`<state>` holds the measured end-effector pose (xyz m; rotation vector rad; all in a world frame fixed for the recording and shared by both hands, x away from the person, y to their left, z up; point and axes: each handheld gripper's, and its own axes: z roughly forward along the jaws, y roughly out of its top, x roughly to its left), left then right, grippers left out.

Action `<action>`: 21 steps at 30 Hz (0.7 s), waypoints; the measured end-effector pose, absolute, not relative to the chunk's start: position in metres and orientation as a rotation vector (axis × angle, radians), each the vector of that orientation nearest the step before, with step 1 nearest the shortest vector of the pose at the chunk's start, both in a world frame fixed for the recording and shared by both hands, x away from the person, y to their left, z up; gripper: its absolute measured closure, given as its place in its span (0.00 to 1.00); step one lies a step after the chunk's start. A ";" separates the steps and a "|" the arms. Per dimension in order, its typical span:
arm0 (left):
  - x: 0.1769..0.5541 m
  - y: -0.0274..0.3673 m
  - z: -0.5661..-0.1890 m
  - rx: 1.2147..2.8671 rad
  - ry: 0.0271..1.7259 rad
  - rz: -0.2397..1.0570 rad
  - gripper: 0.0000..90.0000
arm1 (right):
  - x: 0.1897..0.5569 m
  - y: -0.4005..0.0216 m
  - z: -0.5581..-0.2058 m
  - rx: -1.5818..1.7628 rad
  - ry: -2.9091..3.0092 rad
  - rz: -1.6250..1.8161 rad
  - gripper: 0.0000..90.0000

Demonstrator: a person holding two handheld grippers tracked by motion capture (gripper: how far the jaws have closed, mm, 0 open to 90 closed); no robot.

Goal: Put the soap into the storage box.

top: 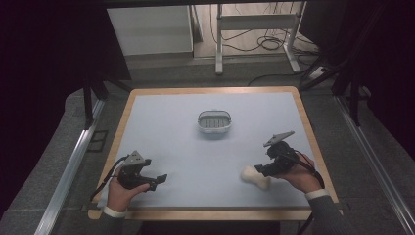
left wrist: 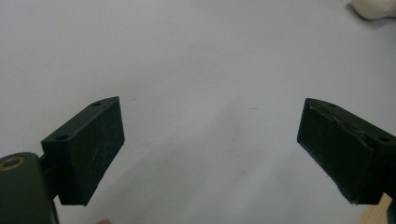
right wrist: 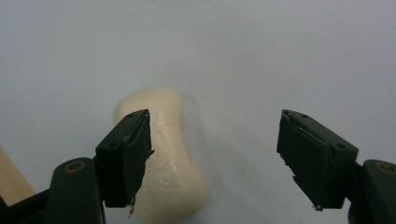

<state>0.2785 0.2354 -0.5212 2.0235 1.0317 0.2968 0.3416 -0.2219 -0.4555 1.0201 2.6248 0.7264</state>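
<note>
A cream, bone-shaped object point(top: 255, 177) lies on the pale blue table top point(top: 195, 152) at the front right. My right gripper point(top: 260, 170) is right beside it, held in a hand that comes in from the bottom right. In the right gripper view the right gripper point(right wrist: 215, 154) is open; the bone-shaped object point(right wrist: 173, 163) lies against the inner side of the left-hand jaw, with a wide gap to the other jaw. My left gripper point(top: 159, 178) rests at the front left, open point(left wrist: 210, 140) over bare table. A corner of the cream object point(left wrist: 373, 7) shows far off in the left gripper view.
A small white oval basket point(top: 214, 121) with a ribbed grey inside stands at the middle of the table, toward the back. A wooden rim point(top: 210, 90) borders the table. Metal rails run along both sides, and a white stand with cables sits behind.
</note>
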 end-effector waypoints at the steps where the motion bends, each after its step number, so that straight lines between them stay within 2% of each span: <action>1: 0.278 0.235 -0.521 2.024 1.033 0.296 0.09 | 0.341 -0.220 -0.457 1.016 2.637 0.722 0.31; 21: 0.278 0.235 -0.521 2.023 1.029 0.298 0.09 | 0.333 -0.194 -0.479 0.912 2.821 0.522 0.41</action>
